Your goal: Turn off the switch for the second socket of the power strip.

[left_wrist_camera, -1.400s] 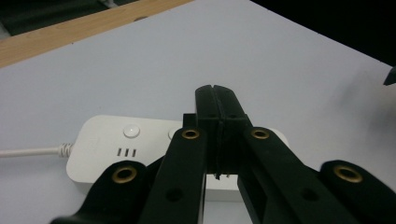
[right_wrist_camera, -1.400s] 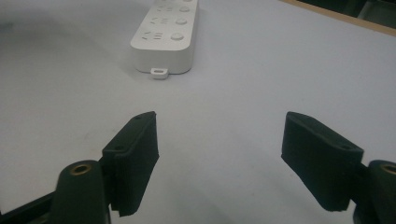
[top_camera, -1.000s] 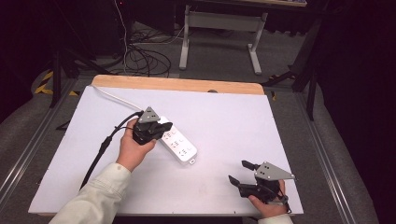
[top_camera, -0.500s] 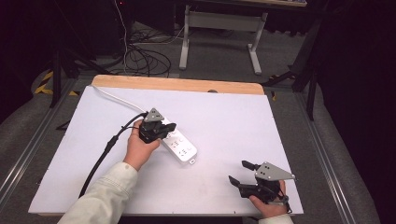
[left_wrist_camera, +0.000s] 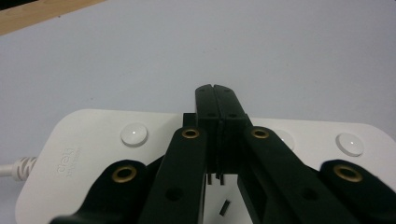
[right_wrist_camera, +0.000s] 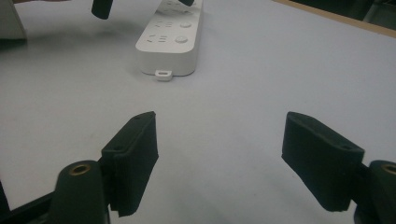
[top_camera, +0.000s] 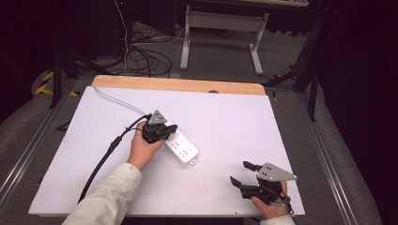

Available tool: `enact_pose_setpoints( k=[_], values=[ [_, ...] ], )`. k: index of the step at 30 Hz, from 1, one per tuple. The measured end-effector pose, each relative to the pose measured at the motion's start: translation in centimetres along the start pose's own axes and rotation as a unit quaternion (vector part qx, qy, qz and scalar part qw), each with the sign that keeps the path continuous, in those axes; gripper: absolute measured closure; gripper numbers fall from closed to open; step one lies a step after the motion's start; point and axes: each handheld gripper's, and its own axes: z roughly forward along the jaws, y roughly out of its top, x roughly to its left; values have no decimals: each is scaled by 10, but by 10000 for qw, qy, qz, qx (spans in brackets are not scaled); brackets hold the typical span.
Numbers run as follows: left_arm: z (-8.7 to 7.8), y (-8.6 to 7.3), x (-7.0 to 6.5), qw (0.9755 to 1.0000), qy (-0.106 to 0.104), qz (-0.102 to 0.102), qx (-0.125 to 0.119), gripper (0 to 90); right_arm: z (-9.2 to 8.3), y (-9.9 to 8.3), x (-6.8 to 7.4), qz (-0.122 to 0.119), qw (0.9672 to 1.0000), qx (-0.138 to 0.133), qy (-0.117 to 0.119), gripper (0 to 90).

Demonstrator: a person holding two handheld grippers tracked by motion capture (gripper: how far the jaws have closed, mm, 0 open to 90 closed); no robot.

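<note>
Two tongs, mine. Left gripper [top_camera: 165,131], centre-left of frame: jaws pressed together on a black plug [left_wrist_camera: 219,116], its prongs just above the white power strip [top_camera: 180,147]; plug seemingly not yet seated. Right gripper [top_camera: 244,174], lower right: jaws wide apart, empty, resting on the table [top_camera: 225,117], well apart from the strip.

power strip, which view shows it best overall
The high view: the whole power strip lies on the white table, cord trailing away. The left gripper view shows its top close up, partly hidden by the shut left hand-held gripper. The right gripper view shows its far end.
</note>
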Motion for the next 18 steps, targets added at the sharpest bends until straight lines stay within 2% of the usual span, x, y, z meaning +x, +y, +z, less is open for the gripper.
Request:
enact_pose_setpoints(
  k=[3,6,7,10,14,18],
  values=[
    [1,-1,1,10000,27,52,35,899,0,0,0,-2,10000,1,1,273],
    [3,-2,0,10000,-1,-12,36,899,0,0,0,2,10000,5,5,273],
    [3,-2,1,10000,23,41,24,899,0,0,0,2,10000,5,5,273],
    [4,-3,0,10000,-14,13,51,899,0,0,0,-3,10000,3,3,273],
    [5,-3,-1,9998,122,149,75,899,0,0,-1,10,10000,-3,12,273],
    [5,-3,-1,9998,89,128,85,899,0,0,-1,3,10000,16,4,273]
  ],
)
